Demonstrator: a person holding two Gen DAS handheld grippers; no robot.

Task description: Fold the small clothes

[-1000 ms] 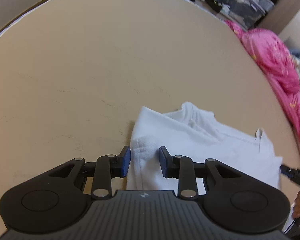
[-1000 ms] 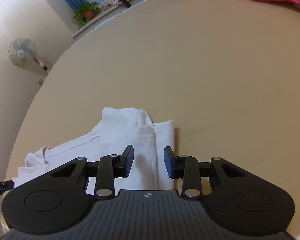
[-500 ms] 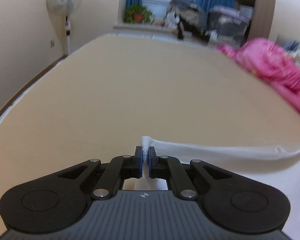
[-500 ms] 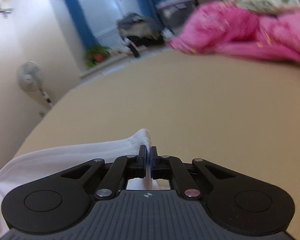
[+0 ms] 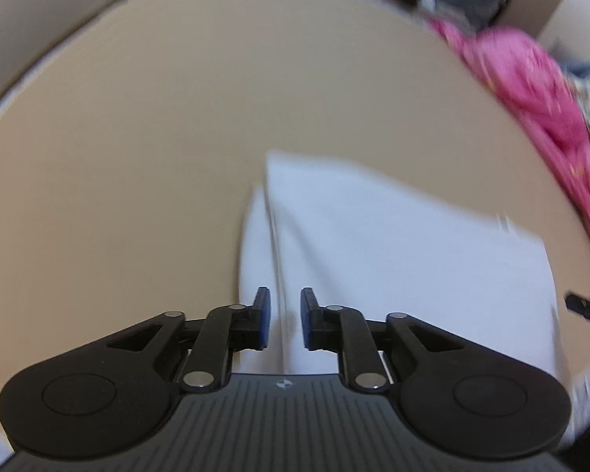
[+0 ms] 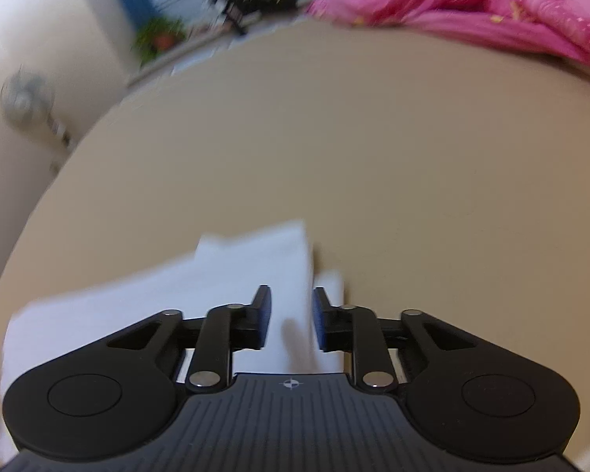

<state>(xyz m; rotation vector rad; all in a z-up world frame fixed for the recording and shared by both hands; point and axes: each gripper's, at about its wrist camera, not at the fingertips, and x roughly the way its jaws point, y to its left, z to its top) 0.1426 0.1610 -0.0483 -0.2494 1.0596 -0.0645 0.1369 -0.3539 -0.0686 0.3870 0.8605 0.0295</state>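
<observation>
Tan bed surface (image 5: pixel 177 118) (pink quilt (image 6: pixel 472 4) behind) bears white garment (image 5: pixel 393 244); both grippers (image 5: pixel 283 316) (image 6: pixel 291 316) parted, empty

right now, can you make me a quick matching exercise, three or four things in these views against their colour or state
Things:
1. garment
2. bedding
3. left gripper
4. bed surface

Colour or state:
A. tan
B. open, holding nothing
C. white, lying folded
D. pink, bunched at the far edge

Pairs: 1-C, 2-D, 3-B, 4-A

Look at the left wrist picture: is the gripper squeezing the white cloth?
No, the left gripper has its jaws apart, and the folded white cotton garment lies flat on the tan surface.
</observation>
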